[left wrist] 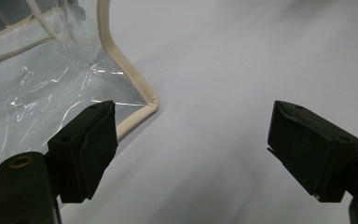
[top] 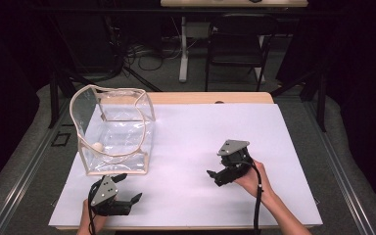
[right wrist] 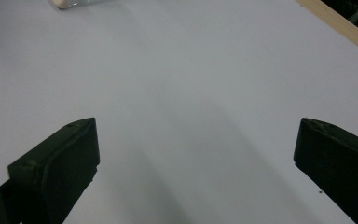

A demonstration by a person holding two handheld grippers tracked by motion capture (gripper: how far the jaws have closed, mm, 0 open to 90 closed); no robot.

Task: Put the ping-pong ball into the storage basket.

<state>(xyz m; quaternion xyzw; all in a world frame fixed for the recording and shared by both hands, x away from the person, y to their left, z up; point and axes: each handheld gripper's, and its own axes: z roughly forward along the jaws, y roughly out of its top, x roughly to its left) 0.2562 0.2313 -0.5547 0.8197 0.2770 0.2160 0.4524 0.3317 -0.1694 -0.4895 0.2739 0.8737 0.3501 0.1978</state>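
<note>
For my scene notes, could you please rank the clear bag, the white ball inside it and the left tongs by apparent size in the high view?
1. clear bag, by far the largest.
2. left tongs, open beside it.
3. white ball, smallest, inside the bag.

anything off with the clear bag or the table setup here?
The clear bag has a sagging top: its beige rim is buckled and bent inward instead of holding a square opening. A small pale round thing lies inside, near the bottom left. Both tools, left and right, are open and apart from it. Nothing spilled.
</note>
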